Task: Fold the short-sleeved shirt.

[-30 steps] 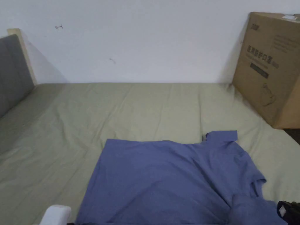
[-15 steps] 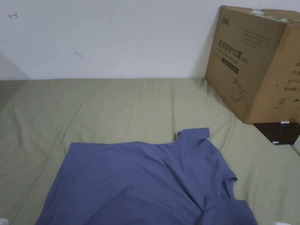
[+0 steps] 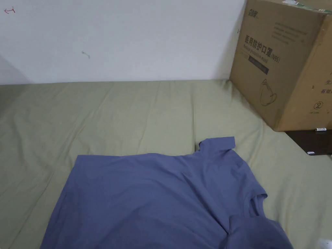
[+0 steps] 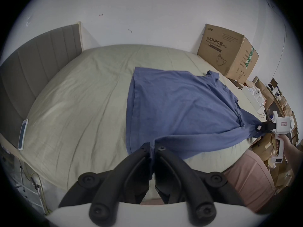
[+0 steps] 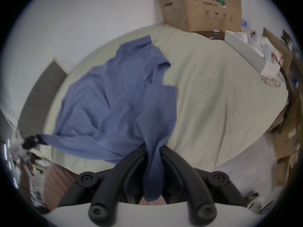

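A blue short-sleeved shirt (image 3: 155, 201) lies spread on the green bed sheet (image 3: 129, 110), hem to the left and neck opening (image 3: 256, 206) to the right. Its far sleeve (image 3: 217, 144) points toward the wall. In the left gripper view, my left gripper (image 4: 152, 146) is shut on the shirt's (image 4: 180, 109) near hem corner. My right gripper (image 4: 258, 127), held by a hand (image 4: 285, 142), pulls the near shoulder end taut. In the right gripper view, my right gripper (image 5: 152, 147) is shut on bunched cloth of the shirt (image 5: 114, 99). The left gripper (image 5: 32, 140) appears blurred at far left.
A large cardboard box (image 3: 285, 61) stands at the bed's back right against the white wall, with a dark surface (image 3: 311, 142) beside it. A grey headboard (image 4: 32, 66) bounds the left end. A phone (image 4: 23, 134) lies near that edge. Cartons and clutter (image 4: 270, 99) crowd the right.
The head camera has swung to the right, so the box looks larger and the headboard has left the picture. The shirt's spread on the bed looks much the same.
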